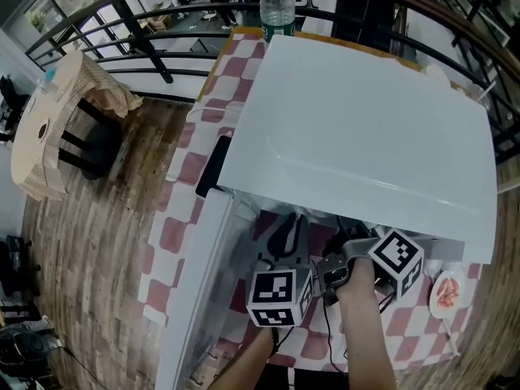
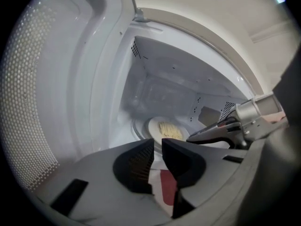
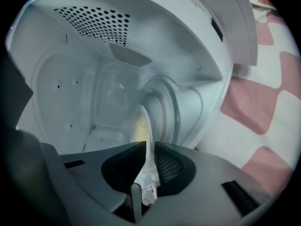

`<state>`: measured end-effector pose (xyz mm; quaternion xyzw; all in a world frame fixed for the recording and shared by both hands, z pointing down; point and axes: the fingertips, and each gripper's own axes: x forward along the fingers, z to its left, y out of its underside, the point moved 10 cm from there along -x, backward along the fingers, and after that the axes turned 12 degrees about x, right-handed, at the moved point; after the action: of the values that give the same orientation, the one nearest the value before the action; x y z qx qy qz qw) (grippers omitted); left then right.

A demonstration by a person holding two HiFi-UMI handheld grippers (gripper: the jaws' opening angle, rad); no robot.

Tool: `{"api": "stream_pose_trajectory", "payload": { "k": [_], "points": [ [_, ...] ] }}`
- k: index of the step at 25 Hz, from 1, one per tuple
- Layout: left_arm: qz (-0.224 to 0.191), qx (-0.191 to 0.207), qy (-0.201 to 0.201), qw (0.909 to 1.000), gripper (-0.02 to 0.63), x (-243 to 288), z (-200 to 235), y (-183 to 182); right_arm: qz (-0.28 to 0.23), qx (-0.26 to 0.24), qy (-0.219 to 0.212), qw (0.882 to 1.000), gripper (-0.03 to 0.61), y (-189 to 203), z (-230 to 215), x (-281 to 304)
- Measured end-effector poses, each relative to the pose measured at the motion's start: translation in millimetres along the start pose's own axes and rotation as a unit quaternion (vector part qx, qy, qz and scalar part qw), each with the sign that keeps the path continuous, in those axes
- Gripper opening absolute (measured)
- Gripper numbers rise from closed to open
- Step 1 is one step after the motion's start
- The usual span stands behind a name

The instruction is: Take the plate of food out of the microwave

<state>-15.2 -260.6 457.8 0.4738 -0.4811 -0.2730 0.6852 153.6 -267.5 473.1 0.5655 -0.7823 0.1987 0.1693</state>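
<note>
A white plate (image 2: pixel 165 129) of pale yellow food sits on the turntable deep inside the open white microwave (image 1: pixel 366 120). In the left gripper view my left gripper (image 2: pixel 157 149) hovers at the oven's mouth. Its jaws stand a narrow gap apart with nothing between them, short of the plate. My right gripper (image 3: pixel 149 149) is rolled on its side. Its jaws are slightly apart, and the plate's rim (image 3: pixel 142 132), seen edge-on, lines up with the gap just ahead of the tips. From the left gripper view the right gripper's tip (image 2: pixel 190 137) sits at the plate's right edge.
The microwave door (image 1: pixel 199 283) hangs open to the left. A second small plate of red food (image 1: pixel 447 292) lies on the red-and-white checked cloth (image 1: pixel 175 234) at the right. A water bottle (image 1: pixel 276 6) stands behind the oven. A wooden chair (image 1: pixel 49 128) is on the floor at left.
</note>
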Motion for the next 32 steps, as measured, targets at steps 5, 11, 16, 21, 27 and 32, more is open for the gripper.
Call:
{"api": "stream_pose_trajectory", "payload": {
  "k": [5,11,16,21,27,32],
  "points": [
    [0.002,-0.003,0.000,1.0000,0.083,-1,2,2,-0.002,0.012,-0.007,1.000,0.040,3,0,5],
    [0.005,-0.015,0.001,0.9999,0.083,-2,2,7,-0.008,0.009,-0.007,1.000,0.017,3,-2,5],
    [0.004,-0.021,0.002,0.9998,0.083,-4,2,7,-0.004,0.006,-0.014,1.000,0.017,3,-4,0],
    [-0.002,-0.034,0.010,0.9994,0.083,-7,1,6,-0.007,-0.010,-0.007,1.000,0.017,3,-9,-14],
    [0.000,-0.068,0.015,0.9976,0.084,-12,-4,7,-0.018,-0.019,0.003,1.000,0.017,2,-18,-33],
    [0.007,-0.088,0.028,0.9957,0.140,-12,-8,8,-0.018,-0.026,0.000,1.000,0.017,-1,-23,-48]
  ]
}}
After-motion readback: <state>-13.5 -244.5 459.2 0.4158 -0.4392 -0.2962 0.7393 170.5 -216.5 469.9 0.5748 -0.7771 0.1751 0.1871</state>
